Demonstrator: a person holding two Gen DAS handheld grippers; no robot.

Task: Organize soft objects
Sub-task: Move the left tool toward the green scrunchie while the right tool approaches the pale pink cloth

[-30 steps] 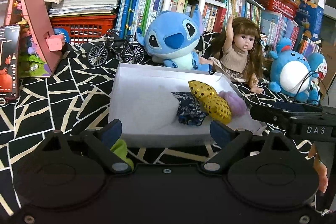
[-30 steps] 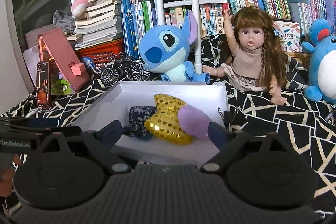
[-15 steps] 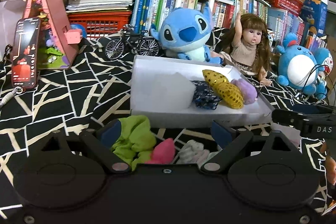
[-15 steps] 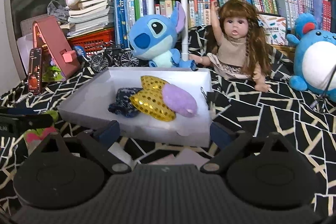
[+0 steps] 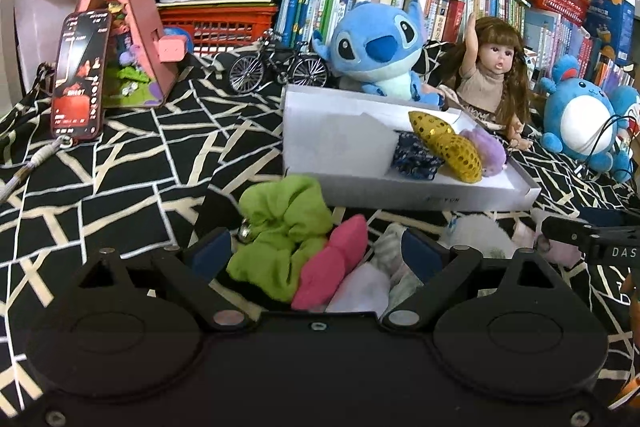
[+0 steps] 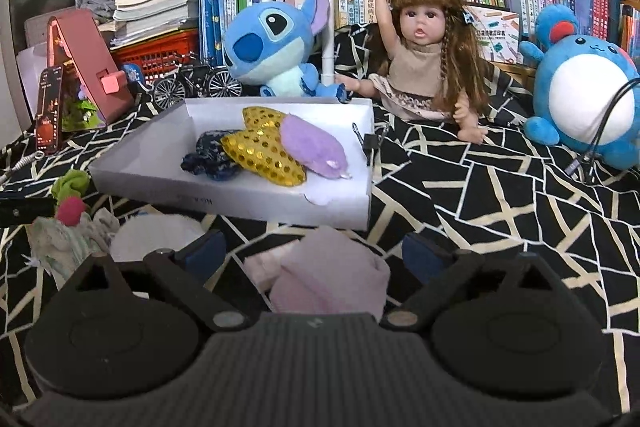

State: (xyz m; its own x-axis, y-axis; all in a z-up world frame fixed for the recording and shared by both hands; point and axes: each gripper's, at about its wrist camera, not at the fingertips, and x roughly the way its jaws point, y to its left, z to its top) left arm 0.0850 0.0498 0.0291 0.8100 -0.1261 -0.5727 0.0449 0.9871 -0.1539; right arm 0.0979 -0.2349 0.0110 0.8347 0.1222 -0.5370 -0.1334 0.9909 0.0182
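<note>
White box (image 6: 224,201) holds navy scrunchie (image 6: 212,157), gold sequin piece (image 6: 262,151), purple fluffy piece (image 6: 312,147); both tongs wide, empty.

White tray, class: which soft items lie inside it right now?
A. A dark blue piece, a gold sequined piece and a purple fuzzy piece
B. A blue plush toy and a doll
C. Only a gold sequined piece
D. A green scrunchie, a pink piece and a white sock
A: the white tray holds the dark blue piece, the gold sequined piece and the purple fuzzy piece side by side.
</note>
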